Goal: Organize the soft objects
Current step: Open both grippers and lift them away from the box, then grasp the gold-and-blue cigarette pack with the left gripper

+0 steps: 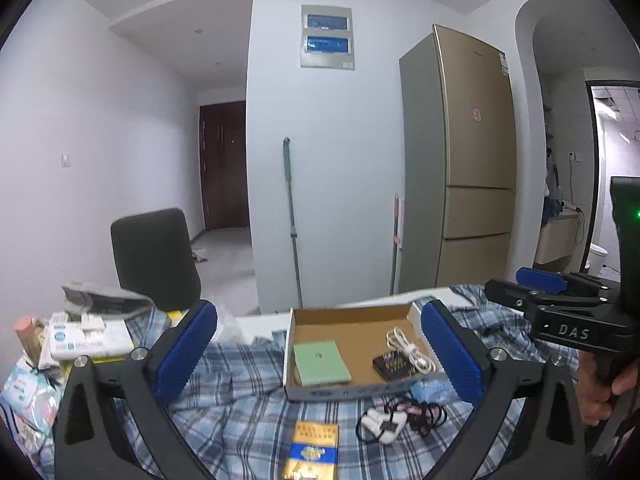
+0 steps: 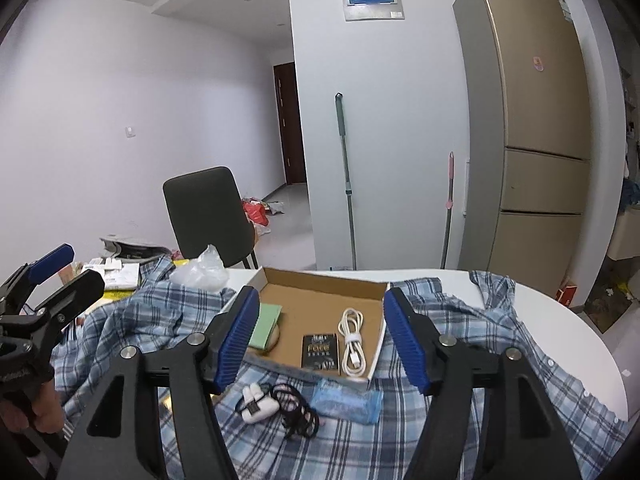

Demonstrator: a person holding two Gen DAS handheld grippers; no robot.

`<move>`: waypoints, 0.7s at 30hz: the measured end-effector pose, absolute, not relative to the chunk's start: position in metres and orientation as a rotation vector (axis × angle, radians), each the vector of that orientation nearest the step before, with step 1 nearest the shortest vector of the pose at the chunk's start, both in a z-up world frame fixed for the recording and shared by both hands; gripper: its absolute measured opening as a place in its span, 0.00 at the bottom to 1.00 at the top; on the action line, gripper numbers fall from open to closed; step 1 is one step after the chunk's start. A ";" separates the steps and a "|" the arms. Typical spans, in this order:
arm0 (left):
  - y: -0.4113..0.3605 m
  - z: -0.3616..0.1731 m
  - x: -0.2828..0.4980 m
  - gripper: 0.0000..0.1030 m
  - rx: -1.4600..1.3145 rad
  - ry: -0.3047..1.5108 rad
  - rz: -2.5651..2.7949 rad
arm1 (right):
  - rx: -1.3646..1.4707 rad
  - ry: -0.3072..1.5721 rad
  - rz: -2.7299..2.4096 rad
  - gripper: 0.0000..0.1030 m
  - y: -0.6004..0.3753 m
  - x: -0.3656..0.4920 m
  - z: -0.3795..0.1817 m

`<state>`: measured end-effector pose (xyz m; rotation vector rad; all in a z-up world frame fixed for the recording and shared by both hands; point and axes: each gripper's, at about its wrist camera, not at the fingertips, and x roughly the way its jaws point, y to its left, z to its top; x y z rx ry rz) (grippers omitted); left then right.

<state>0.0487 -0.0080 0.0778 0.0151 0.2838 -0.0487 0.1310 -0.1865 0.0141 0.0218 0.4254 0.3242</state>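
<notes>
A blue plaid shirt (image 1: 240,412) lies spread over the table; it also shows in the right wrist view (image 2: 460,412). On it stands an open cardboard box (image 1: 352,320) (image 2: 320,292) holding a green pad (image 1: 320,362), a coiled white cable (image 2: 352,340) and a dark packet (image 2: 320,350). My left gripper (image 1: 320,352) is open and empty, held above the shirt with the box between its pads. My right gripper (image 2: 320,340) is open and empty, also framing the box.
In front of the box lie a white earbud case (image 2: 258,402), black hair ties (image 2: 296,408), a blue pouch (image 2: 346,402) and a gold packet (image 1: 314,448). Tissue packs and boxes (image 1: 80,340) pile at the left. A dark chair (image 2: 208,212) stands behind the table.
</notes>
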 end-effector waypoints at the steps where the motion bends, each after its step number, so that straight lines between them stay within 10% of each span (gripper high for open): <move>1: -0.007 0.072 0.047 1.00 0.013 0.291 -0.049 | 0.019 0.426 0.324 0.62 -0.186 0.129 0.010; 21: -0.006 -0.031 0.094 1.00 0.088 0.627 -0.070 | -0.014 0.517 0.332 0.62 -0.183 0.141 -0.054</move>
